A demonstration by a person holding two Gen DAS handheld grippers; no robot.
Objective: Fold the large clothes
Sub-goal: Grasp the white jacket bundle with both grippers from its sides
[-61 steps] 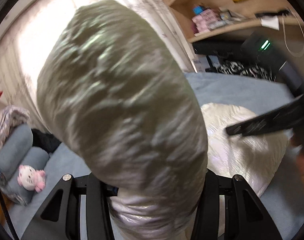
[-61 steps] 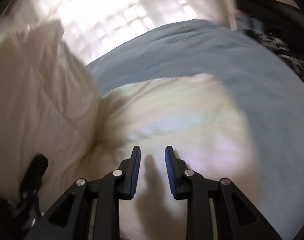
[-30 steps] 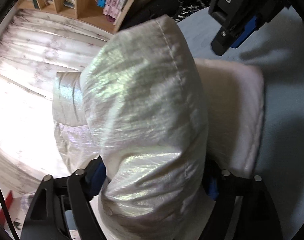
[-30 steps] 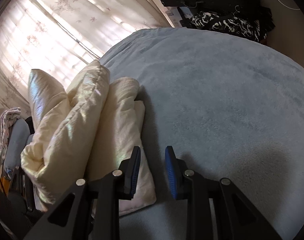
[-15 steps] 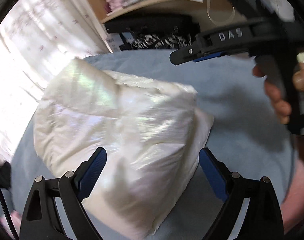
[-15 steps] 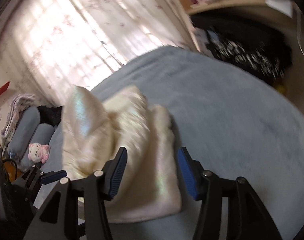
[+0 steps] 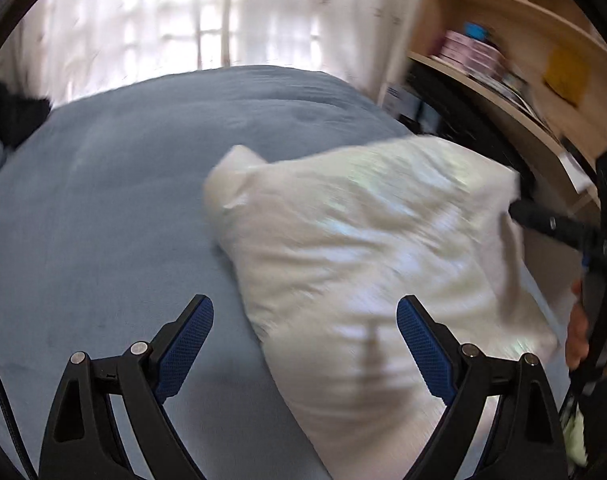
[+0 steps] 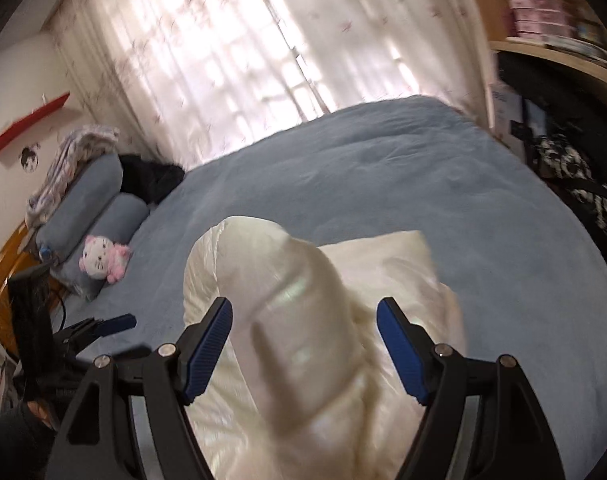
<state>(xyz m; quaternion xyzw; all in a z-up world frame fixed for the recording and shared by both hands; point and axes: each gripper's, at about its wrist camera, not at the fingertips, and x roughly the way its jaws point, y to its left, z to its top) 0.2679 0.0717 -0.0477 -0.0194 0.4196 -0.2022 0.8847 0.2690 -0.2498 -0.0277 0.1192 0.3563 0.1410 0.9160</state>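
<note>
Left wrist view: the left gripper (image 7: 305,328) is spread wide, holding nothing, above a blue bed (image 7: 115,184). A folded cream jacket (image 7: 367,264) lies on the bed ahead and right of its fingers, part of it between the tips. Beyond the bed hangs a bright curtain (image 7: 207,12); wooden shelves (image 7: 515,52) stand to the right. Right wrist view: the right gripper (image 8: 305,334) is also wide and empty, with the jacket (image 8: 295,320) bunched between and ahead of its fingers. Far left of it sit 2 blue bolsters (image 8: 91,208) and a pink-and-white plush (image 8: 103,258); the left gripper (image 8: 103,326) shows low on the left
</note>
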